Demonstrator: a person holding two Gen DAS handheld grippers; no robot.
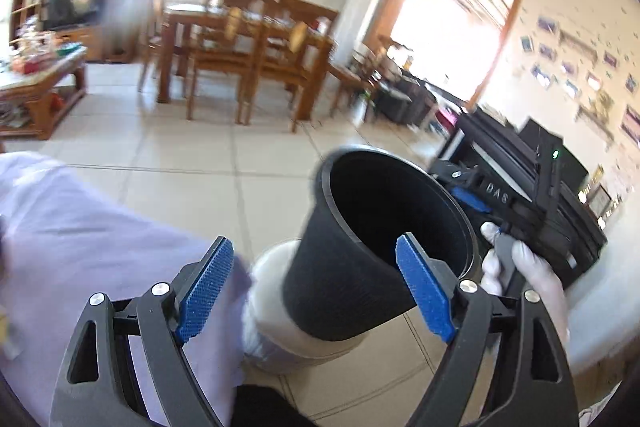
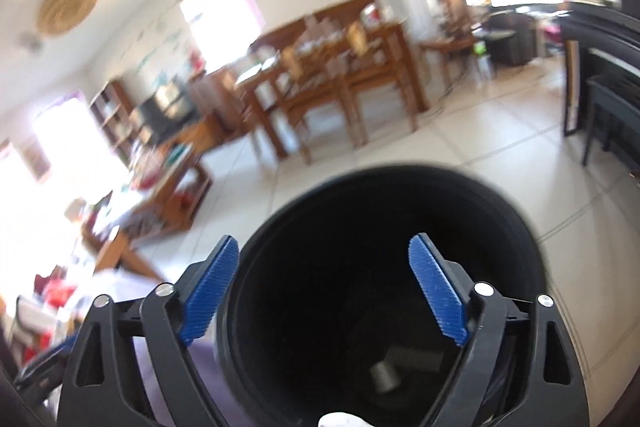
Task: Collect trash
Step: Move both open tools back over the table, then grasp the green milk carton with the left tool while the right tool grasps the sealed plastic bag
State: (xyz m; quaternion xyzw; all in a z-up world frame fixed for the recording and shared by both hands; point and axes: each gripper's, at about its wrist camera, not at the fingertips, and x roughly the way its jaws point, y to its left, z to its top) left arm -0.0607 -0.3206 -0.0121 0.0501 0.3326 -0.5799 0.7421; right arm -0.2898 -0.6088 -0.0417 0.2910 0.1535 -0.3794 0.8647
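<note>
Hovering spread, both tongs hold nothing.
The left tongs (image 1: 316, 291) gape before a tilted black bin (image 1: 372, 247); the right tongs (image 2: 324, 291) straddle its rim (image 2: 532, 251), one pad inside, seemingly without touching, above the tiled floor (image 1: 192, 183).

From my left wrist view, the bin (image 1: 360, 267) sits dead centre, tilted, mouth toward one o'clock; the right gripper (image 1: 476, 187) is just behind it at two o'clock; the dining table (image 1: 240, 39) stands far off at twelve; the coffee table (image 1: 40, 87) at ten.
</note>
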